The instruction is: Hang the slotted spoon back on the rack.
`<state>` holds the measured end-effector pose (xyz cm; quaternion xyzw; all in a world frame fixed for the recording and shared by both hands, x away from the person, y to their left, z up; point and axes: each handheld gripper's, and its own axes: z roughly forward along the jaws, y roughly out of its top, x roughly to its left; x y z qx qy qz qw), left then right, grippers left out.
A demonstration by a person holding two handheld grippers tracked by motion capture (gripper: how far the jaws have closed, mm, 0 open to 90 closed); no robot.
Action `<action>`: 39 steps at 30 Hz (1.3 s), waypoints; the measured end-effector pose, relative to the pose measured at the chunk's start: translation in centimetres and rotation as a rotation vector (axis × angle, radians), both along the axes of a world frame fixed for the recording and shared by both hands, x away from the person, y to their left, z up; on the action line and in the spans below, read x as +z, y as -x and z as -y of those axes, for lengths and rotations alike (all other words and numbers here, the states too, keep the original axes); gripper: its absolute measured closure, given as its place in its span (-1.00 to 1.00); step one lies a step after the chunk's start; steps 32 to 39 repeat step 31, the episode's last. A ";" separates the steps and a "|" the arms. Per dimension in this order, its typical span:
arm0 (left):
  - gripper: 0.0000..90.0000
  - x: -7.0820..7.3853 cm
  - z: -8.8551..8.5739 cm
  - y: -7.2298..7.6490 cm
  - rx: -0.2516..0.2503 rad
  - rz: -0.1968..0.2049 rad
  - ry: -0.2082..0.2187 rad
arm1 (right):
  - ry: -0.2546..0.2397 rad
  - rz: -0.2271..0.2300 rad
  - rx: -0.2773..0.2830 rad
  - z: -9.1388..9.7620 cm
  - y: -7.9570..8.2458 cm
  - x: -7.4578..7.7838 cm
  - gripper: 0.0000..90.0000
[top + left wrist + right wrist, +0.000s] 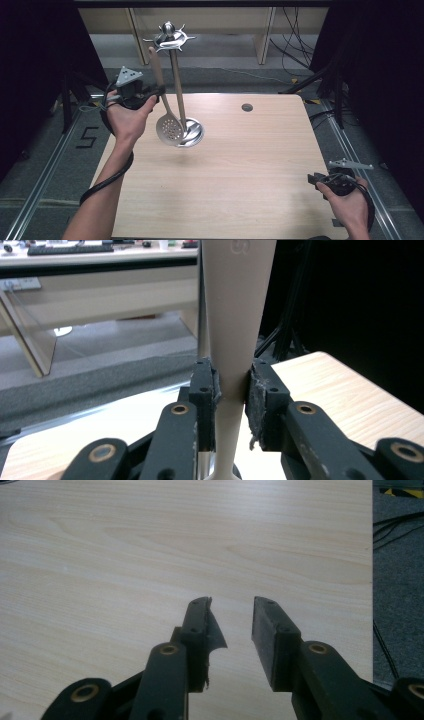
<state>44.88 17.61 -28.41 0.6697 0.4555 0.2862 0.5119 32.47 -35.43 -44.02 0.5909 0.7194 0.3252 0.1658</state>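
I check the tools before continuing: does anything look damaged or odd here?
Yes. On the right gripper, the pad lining of one jaw is torn and peels away as a loose flap. Nothing else stands out.

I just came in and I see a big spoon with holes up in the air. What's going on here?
A person is working at a wooden table with a claw in each hand. The left claw is shut on the pale handle of the slotted spoon, holding it upright in the air beside a shiny metal utensil stand with hooks on top. The spoon is not hanging from a hook. The right claw is open with nothing in it, near the table's right edge.
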 end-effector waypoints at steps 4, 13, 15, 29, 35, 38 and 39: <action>0.65 -0.3 0.0 -0.7 0.004 -0.018 -0.014 | 0.003 0.026 0.021 0.0 -0.2 -0.1 0.53; 0.64 -0.6 0.2 -1.6 0.005 -0.044 -0.041 | 0.040 0.021 0.031 0.1 -0.2 0.0 0.53; 0.63 -0.7 0.2 -2.0 0.007 -0.034 -0.043 | -0.003 0.002 0.010 -0.3 -0.1 0.0 0.52; -0.16 -12.9 -4.4 10.5 -0.105 0.074 -0.208 | 0.053 0.060 0.060 0.1 0.6 -0.2 0.50; -0.15 -15.7 -5.4 12.7 -0.103 0.036 -0.206 | -0.023 0.022 0.011 -0.4 0.9 -0.1 0.49; -0.15 -15.7 -5.4 12.7 -0.103 0.036 -0.206 | -0.023 0.022 0.011 -0.4 0.9 -0.1 0.49; -0.15 -15.7 -5.4 12.7 -0.103 0.036 -0.206 | -0.023 0.022 0.011 -0.4 0.9 -0.1 0.49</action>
